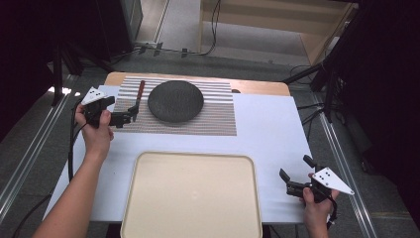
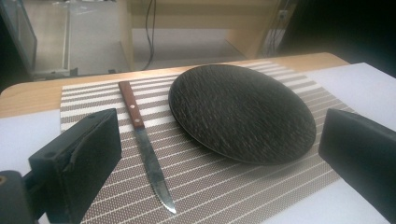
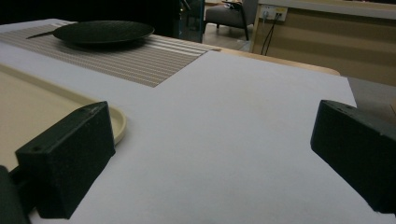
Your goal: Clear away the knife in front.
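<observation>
A knife with a red-brown handle lies on the striped placemat, just left of a dark round plate. My left gripper hovers open at the knife's blade end. In the left gripper view the knife points its tip toward me, close to the left jaw, with the plate beyond; my left gripper holds nothing. My right gripper rests open over the white table cover at the front right, beside the cream tray. Between the jaws of the right gripper lies bare white cover.
The cream tray takes up the table's front middle. The white cover spreads right of the placemat. Wooden table edge runs along the back. Cables and stand legs lie on the floor around the table.
</observation>
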Tool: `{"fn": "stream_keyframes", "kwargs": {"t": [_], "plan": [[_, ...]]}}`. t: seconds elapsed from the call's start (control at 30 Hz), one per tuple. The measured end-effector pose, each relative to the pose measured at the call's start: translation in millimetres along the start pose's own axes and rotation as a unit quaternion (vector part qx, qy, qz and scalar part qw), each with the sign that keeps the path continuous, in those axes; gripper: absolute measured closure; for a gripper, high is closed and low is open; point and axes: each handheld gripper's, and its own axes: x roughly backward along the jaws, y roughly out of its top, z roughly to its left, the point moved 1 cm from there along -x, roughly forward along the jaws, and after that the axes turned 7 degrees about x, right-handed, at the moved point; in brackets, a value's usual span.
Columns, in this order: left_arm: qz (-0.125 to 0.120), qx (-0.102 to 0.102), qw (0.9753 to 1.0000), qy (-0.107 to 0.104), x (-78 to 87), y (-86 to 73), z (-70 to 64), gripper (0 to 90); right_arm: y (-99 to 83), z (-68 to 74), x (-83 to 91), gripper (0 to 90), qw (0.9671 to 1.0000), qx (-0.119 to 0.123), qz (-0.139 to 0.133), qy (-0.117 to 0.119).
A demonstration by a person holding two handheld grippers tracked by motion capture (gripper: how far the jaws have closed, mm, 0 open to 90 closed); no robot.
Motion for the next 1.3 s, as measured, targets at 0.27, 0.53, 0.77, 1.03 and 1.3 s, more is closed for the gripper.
{"fn": "stream_keyframes", "kwargs": {"t": [0.27,0.53,0.77,1.03,1.3], "plan": [[0.005,0.002,1.0,0.006,-10.7,5.1,3.7,0.0,0.0,0.0,-0.2,0.0,1.0,0.002,0.0,0.0],[0.013,0.009,0.9997,0.017,-23.5,9.2,12.4,0.0,0.0,0.1,-0.4,0.0,1.0,0.004,0.0,0.001],[0.016,0.025,0.9991,0.029,-35.0,11.9,25.3,0.0,0.0,0.3,-0.7,0.0,1.0,0.004,0.0,0.0],[0.025,0.034,0.9985,0.034,-48.9,15.1,34.4,3.1,-0.1,0.1,-0.9,0.0,1.0,0.003,0.001,0.0],[0.054,0.046,0.9971,0.025,-69.0,18.5,37.5,3.1,-0.2,-0.1,-1.0,0.0,1.0,0.002,0.0,0.001]]}}
